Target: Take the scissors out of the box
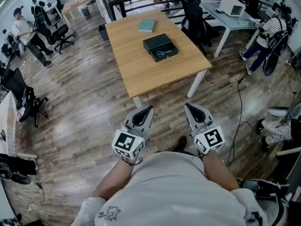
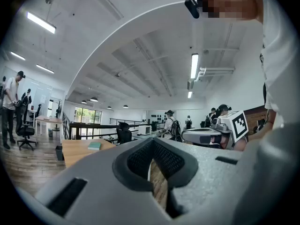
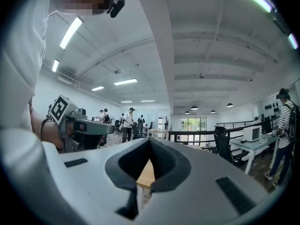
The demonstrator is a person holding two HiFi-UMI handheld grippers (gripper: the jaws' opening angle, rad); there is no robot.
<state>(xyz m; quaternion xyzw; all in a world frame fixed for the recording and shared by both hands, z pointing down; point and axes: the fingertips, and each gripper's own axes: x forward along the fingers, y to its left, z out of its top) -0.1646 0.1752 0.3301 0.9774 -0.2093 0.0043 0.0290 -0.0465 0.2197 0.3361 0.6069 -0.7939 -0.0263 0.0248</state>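
Head view: the person stands on the wooden floor point(image 1: 89, 107), well apart from the light wooden table point(image 1: 141, 76). On that table lies an open dark green box point(image 1: 157, 42). The blue-handled scissors point(image 1: 162, 54) rest inside its near half, untouched. A teal book-like item point(image 1: 146, 25) lies at the table's far end, apart from the box.

The left gripper point(image 1: 148, 108) and right gripper point(image 1: 187, 106) are held close to the body, side by side, pointing level toward the table.

Left gripper view: the jaws of the left gripper point(image 2: 152, 146) are clenched, tips meeting, with nothing between them; only floor shows through the slot below the tips. The table edge and the teal item point(image 2: 94, 146) appear in the distance.

Right gripper view: the right gripper point(image 3: 149, 143) is likewise clenched on nothing, with a strip of table top visible behind the pads.

Progress, as judged: the task has not begun. The box appears open, so no lid seems to bar access. Left to do: approach the table, bring a gripper over the box, part its jaws, close them on the scissors, and lift the scissors clear of the box.
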